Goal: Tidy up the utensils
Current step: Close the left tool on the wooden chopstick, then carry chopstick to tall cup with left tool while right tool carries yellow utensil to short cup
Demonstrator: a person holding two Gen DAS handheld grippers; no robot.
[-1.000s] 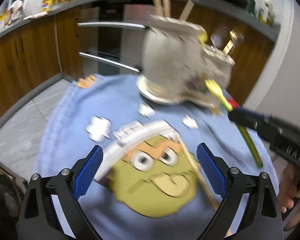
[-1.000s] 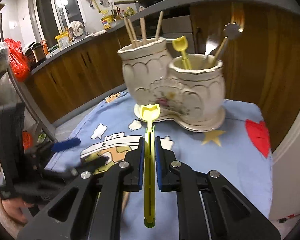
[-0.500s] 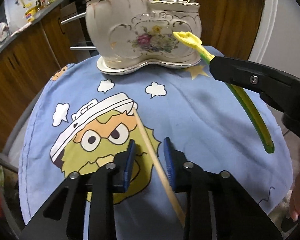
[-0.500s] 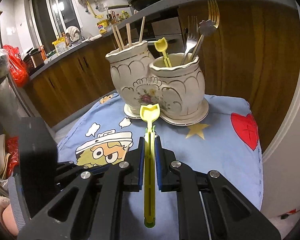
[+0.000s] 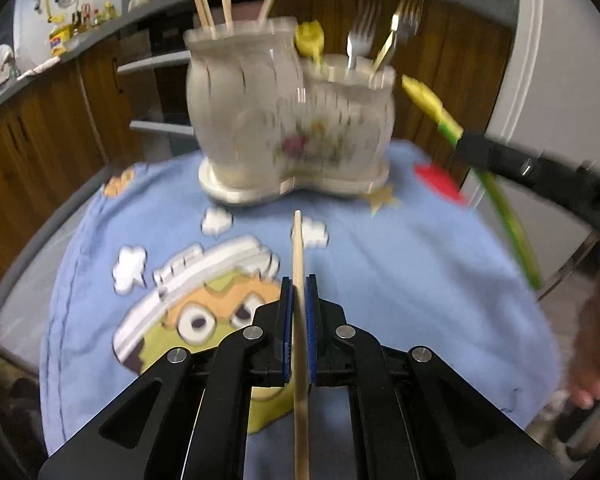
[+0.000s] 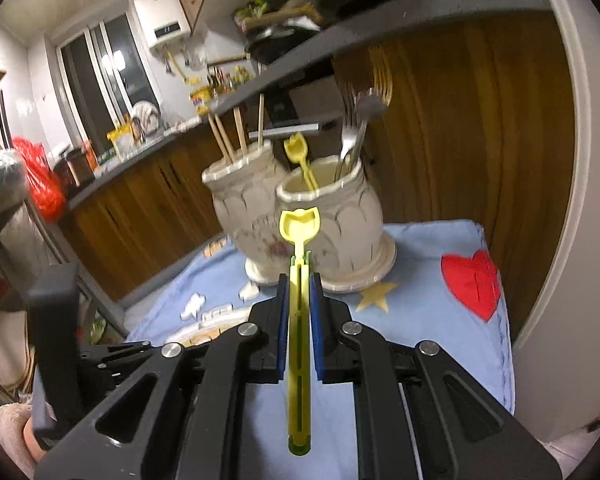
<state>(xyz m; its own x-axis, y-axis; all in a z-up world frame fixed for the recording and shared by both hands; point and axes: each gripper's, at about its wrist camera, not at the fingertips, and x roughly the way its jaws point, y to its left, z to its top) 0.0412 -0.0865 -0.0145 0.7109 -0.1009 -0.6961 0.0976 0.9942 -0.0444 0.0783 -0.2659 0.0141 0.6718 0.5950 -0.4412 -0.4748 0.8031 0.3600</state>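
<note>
Chopstick: a plain pale wooden chopstick, straight and thin. In my left wrist view it runs up the middle, its far tip over the blue cloth just short of the holder's base, its near end passing under the gripper body.
Yellow spoon: a slim yellow plastic spoon with a scalloped little bowl and a slotted, greenish-edged handle. It points forward at the holder, bowl end nearest the pots.
Left gripper: my left gripper is clenched on the chopstick, blue pads tight against both sides of it.
Right gripper: my right gripper is clamped on the spoon's handle, with the bowl sticking out ahead and the tail reaching back under the fingers. In the left view it comes in from the right edge, spoon raised near the holder's rim.
Holder: a cream ceramic double-pot holder with a floral print, standing on its own base at the far side of the cloth.
Taller pot: four wooden sticks stand in it.
Shorter pot: forks and a second yellow spoon lean in it.
Cloth: a blue cartoon-print cloth covers the table; red heart at right.
Surroundings: wooden cabinets close behind the holder. The left view is blurred.
</note>
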